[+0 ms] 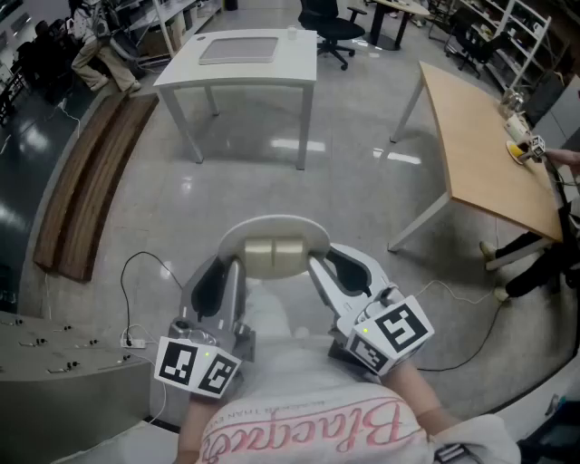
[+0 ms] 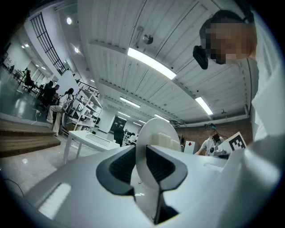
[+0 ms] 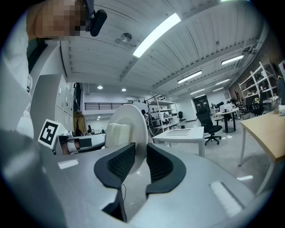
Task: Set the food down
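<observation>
Closest to the head camera, a shirt [image 1: 308,426] with pink script fills the bottom edge. Just beyond it sit two marker cubes, one on the left gripper [image 1: 198,367] and one on the right [image 1: 391,333]. Left gripper [image 1: 228,267] [image 2: 141,164]: jaws closed down to a narrow gap, clamped on the left rim of the plate [image 1: 275,227] [image 2: 153,129], dark pads against both faces. Right gripper [image 1: 322,267] [image 3: 140,162]: same narrow grip on the opposite rim of the plate [image 3: 133,113]. Plate is white and round, held between the two grippers in front of the body, in the air above the floor [image 1: 272,172], resting on nothing. Food [image 1: 275,256] [image 2: 165,141] [image 3: 118,133]: pale cream blocks side by side on the plate's middle, clear of both sets of jaws. Below and left, a thin cable [image 1: 145,272] loops over the grey floor. Further left, a curved wooden bench [image 1: 86,181] runs along the floor. Right of centre, a wooden table [image 1: 480,154] stands at an angle, with another person's legs [image 1: 530,263] beside its near corner. Beyond, a white table [image 1: 245,59] stands well apart from the plate. Farthest back, a black office chair [image 1: 331,27].
</observation>
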Action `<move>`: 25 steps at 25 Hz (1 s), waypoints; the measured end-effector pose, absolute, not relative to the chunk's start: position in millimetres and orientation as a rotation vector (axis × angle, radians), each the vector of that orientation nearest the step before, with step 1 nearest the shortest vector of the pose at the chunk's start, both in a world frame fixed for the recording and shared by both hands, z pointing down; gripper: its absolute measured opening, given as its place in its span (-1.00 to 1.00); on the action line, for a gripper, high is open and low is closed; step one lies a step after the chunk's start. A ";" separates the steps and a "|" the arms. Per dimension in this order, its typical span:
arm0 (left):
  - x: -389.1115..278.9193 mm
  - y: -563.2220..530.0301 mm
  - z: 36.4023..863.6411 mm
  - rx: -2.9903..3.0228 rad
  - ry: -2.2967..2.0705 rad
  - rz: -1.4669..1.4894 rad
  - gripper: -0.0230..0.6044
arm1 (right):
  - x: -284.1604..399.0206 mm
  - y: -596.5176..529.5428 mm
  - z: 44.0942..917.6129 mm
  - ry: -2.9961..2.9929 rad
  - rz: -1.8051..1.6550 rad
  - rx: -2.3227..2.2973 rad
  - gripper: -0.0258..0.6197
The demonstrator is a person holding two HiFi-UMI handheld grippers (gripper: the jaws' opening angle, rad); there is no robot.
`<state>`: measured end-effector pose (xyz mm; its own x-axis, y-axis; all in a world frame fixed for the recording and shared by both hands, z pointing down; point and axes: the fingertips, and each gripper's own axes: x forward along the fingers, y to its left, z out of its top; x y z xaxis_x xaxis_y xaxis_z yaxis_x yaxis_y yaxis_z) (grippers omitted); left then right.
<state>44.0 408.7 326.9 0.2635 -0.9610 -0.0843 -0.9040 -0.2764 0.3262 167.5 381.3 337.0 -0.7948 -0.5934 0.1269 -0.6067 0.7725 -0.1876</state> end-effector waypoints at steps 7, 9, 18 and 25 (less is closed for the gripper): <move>38.3 396.1 327.9 2.311 -1.748 -0.407 -0.72 | 161.0 367.0 337.6 -2.904 0.334 0.979 -0.67; 34.3 388.3 328.5 2.304 -1.750 -0.408 -0.72 | 157.4 361.0 337.9 -2.901 0.332 0.976 -0.67; 15.1 348.6 328.1 2.285 -1.739 -0.412 -0.72 | 139.4 323.2 334.8 -2.900 0.380 0.990 -0.68; -4.3 303.8 326.9 2.263 -1.742 -0.403 -0.72 | 119.9 278.9 333.4 -2.881 0.400 0.981 -0.67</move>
